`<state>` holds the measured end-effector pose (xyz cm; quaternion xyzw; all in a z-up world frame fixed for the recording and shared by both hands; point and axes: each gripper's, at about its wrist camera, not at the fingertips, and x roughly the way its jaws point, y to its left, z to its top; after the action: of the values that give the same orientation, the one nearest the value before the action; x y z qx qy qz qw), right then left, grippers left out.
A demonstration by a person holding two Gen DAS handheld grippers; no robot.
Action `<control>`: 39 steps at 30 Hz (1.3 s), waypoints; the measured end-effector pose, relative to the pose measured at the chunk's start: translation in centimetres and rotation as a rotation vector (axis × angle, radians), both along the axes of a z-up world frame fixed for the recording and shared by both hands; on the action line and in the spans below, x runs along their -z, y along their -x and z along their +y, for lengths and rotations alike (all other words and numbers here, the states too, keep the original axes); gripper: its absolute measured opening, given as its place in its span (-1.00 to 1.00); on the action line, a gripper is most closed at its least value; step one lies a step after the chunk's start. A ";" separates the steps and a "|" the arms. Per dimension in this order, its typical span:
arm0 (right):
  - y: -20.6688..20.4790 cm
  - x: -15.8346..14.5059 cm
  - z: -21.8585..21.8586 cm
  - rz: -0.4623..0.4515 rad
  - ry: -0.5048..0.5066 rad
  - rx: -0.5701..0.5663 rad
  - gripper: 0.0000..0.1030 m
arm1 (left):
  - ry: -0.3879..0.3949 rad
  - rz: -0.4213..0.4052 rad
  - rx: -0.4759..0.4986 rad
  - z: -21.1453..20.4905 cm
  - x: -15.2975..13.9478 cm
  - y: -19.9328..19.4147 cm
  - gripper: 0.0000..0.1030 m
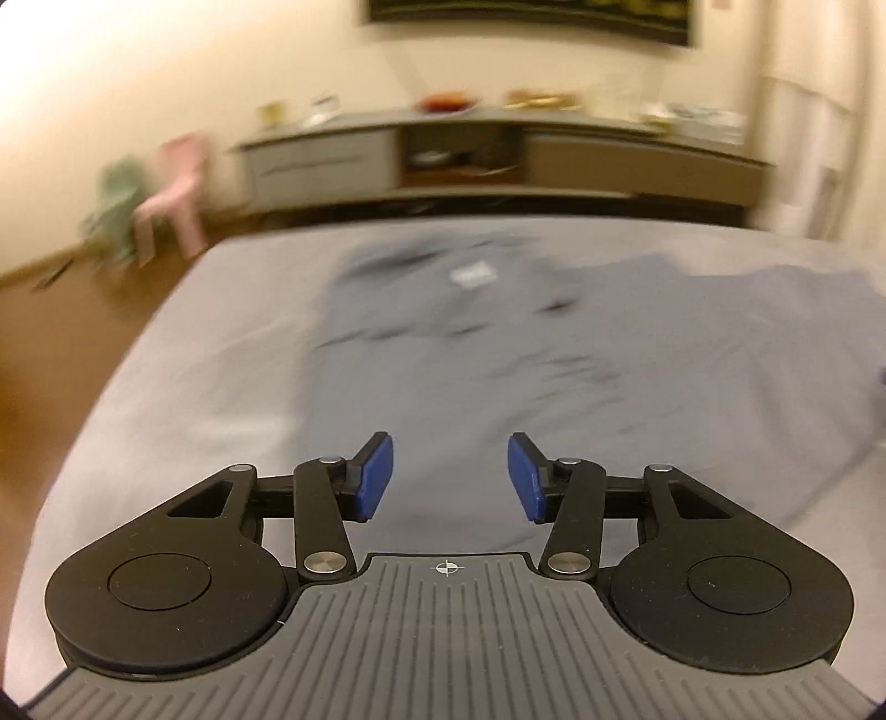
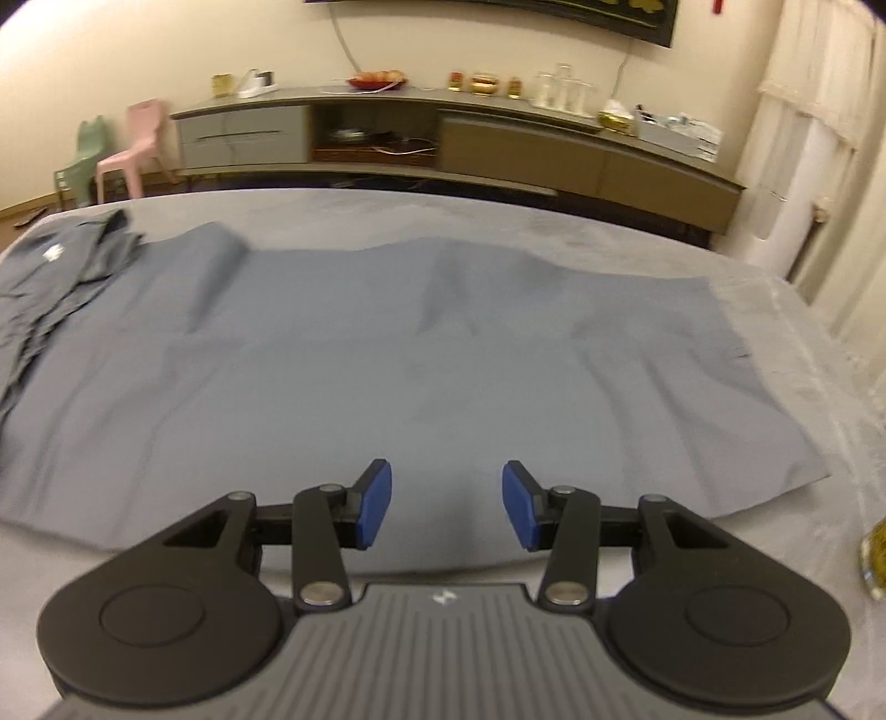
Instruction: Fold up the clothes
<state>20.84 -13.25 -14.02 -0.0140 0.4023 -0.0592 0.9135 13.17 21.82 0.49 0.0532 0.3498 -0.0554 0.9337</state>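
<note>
Lying spread on bed (image 2: 637, 232): grey shirt (image 2: 387, 376), collar toward 10 o'clock. Hovering above near hem: left gripper (image 1: 449, 477) and right gripper (image 2: 446, 504), both gaping wide, gripping nothing.

shirt (image 2: 360, 387): matt grey-blue cloth, creased | bed cover (image 2: 609, 221): soft matt cloth | sideboard (image 2: 526, 149): smooth wood

A cream wall (image 2: 111, 50) runs behind a long low sideboard (image 2: 454, 144) crowded with small items, including a red bowl (image 2: 376, 82) and glass jars (image 2: 562, 88). A pink chair (image 2: 135, 147) and a green chair (image 2: 80, 158) stand at its left end on the wooden floor (image 1: 66, 310). A pale curtain (image 2: 819, 166) hangs at right. Warm, dim light.
</note>
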 end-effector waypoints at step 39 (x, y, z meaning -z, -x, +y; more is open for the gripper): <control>1.6 3.1 -18.5 -0.046 -0.111 0.214 -0.03 | -0.042 -0.016 -0.031 -11.9 -2.1 -2.5 -0.37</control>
<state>19.26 -31.72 -17.09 0.0812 0.3832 -0.1345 0.9102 15.63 9.90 2.58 0.0680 0.3443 -0.0330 0.9358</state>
